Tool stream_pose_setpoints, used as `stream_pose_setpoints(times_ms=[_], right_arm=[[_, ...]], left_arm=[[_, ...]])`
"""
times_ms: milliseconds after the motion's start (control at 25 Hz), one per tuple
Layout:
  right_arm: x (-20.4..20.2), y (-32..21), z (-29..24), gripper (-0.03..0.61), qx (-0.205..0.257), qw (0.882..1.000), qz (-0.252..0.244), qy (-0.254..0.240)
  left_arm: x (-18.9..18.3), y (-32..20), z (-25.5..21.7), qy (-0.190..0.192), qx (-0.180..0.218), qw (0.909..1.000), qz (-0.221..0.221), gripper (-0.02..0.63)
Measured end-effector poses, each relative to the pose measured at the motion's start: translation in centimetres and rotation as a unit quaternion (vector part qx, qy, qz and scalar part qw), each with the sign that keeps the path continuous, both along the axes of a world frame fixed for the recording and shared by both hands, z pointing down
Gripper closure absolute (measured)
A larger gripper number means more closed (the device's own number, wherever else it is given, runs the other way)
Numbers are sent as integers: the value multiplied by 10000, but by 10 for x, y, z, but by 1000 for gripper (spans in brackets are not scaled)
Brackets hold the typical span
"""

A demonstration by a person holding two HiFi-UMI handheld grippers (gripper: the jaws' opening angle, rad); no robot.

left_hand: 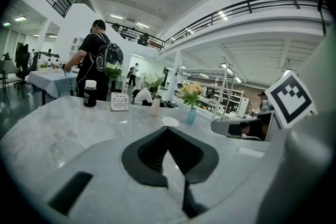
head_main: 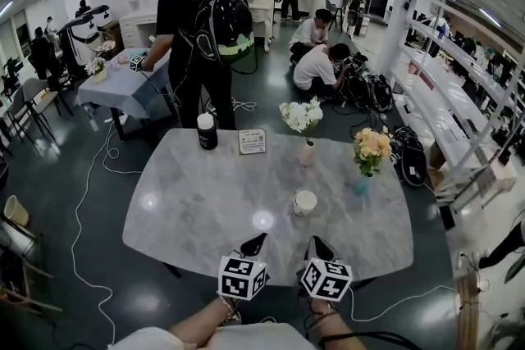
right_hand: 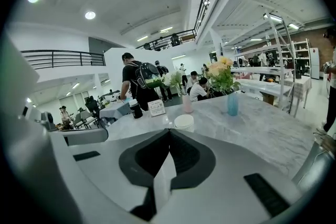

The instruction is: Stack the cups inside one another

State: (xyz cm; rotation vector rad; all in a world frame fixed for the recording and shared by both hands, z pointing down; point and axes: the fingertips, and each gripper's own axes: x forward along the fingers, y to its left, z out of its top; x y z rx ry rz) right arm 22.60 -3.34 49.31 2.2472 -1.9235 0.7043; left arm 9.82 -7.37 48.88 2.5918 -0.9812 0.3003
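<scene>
Left gripper (head_main: pixel 255 243) and right gripper (head_main: pixel 318 245), both empty with jaws together, sit at the table's (head_main: pixel 189 209) 6 o'clock edge; the cup (head_main: pixel 305 202) stands at the right gripper's 12 o'clock, judged light, thin-walled and slippery: pinch its rim gently.

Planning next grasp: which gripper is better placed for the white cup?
Right, probably. The right gripper sits nearer the white cup than the left gripper, and the cup lies straight ahead of its jaws. Both are shut, so it must open first.
</scene>
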Motion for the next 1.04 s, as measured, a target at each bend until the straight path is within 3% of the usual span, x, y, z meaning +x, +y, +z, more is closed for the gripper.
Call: stream_pose_setpoints(times_ms=[1040], right_arm=[[-14,-8,-2,572,-105,9997,-69,217]], left_arm=[[-14,-12,3,-20,-58,10000,37,617]])
